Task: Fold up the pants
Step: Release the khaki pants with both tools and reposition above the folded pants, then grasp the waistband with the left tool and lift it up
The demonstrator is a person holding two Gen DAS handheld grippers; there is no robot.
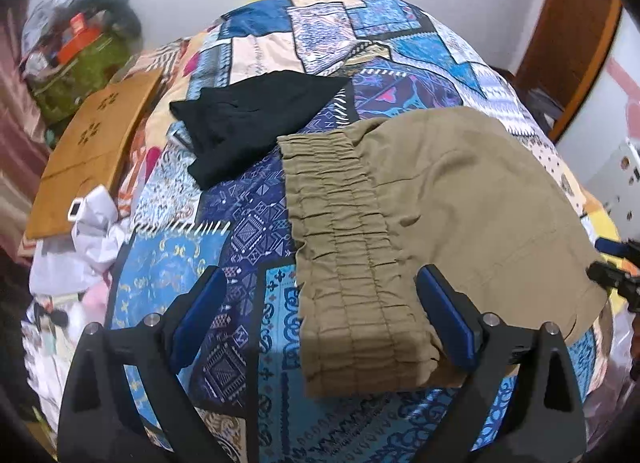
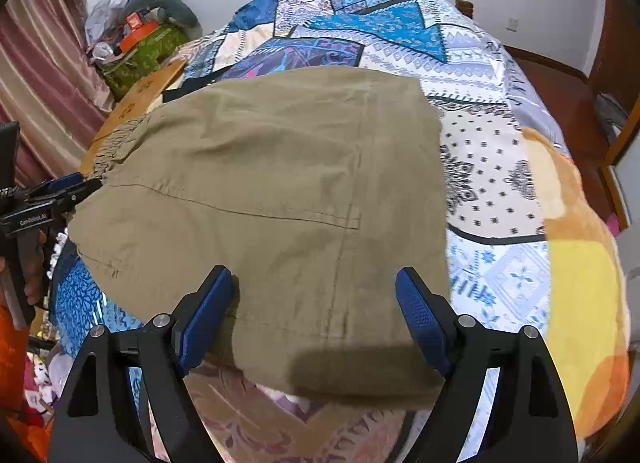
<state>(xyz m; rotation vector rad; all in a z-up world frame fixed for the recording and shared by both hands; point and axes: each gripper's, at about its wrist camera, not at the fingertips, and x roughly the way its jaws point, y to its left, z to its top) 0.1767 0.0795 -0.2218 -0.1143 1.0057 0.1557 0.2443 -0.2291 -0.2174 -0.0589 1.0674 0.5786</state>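
Khaki pants [image 1: 440, 215] lie folded on the patterned bedspread [image 1: 248, 231], elastic waistband [image 1: 340, 239] toward the left. My left gripper [image 1: 324, 295] is open just above the near end of the waistband, holding nothing. In the right wrist view the pants [image 2: 280, 183] fill the middle. My right gripper [image 2: 316, 299] is open over their near edge, empty. The left gripper also shows at the left edge of the right wrist view [image 2: 60, 191], and the right gripper at the right edge of the left wrist view [image 1: 616, 279].
A folded black garment [image 1: 256, 119] lies on the bed beyond the waistband. A brown cardboard box [image 1: 92, 151] and crumpled white paper [image 1: 96, 219] sit at the left. A cluttered green bag [image 1: 80, 75] stands behind. An orange-yellow blanket [image 2: 580, 263] lies at the right.
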